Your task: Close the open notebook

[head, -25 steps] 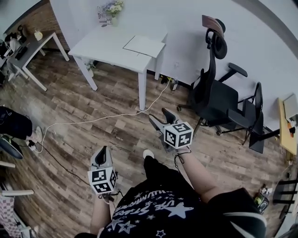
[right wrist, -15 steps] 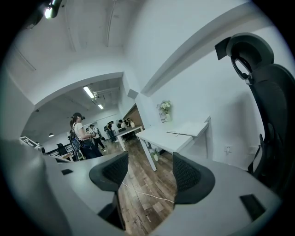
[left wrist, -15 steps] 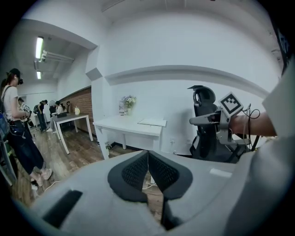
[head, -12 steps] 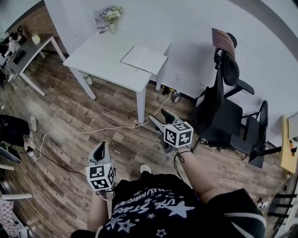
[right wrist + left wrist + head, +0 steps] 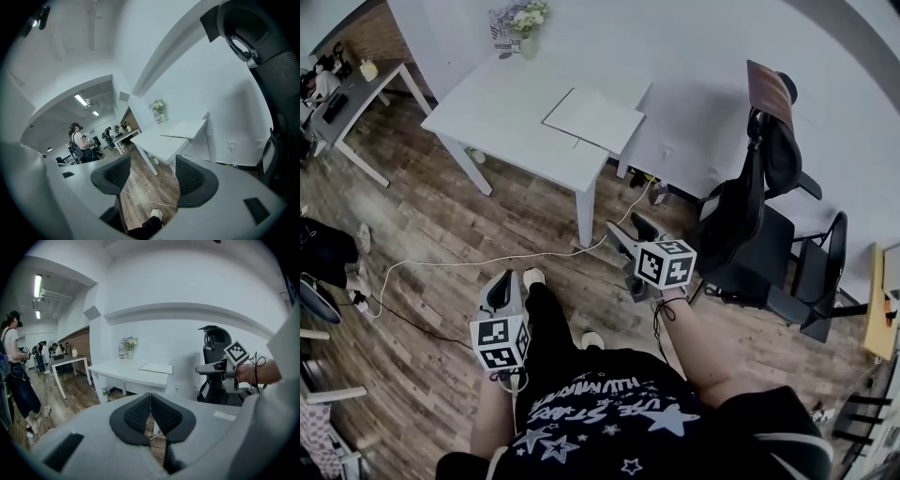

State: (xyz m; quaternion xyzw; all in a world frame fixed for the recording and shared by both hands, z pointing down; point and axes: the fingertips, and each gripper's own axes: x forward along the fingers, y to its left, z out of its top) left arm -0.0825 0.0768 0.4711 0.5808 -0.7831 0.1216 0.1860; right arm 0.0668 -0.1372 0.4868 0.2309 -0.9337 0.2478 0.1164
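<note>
Stands on the wood floor (image 5: 441, 216), well back from the white tabletop (image 5: 502, 98). Finds the notebook (image 5: 593, 120) lying flat near that tabletop's right front corner, a pale sheet-like rectangle; cannot tell at this range whether open or closed. Shows it too in the left gripper view (image 5: 156, 368) and the right gripper view (image 5: 185, 129), far off, touched by neither tool.

Holds the left tool (image 5: 499, 289) low beside the leg, pads pressed together with nothing between them (image 5: 150, 404). Holds the right tool (image 5: 630, 234) higher and further forward, jaws wide apart and empty (image 5: 150, 176), with only floor, a white cable (image 5: 487, 262) and a shoe (image 5: 154, 214) in the gap.

Has a vase of flowers (image 5: 523, 21) at the tabletop's far edge and a black office chair (image 5: 750, 225) to the right, near the right tool.
</note>
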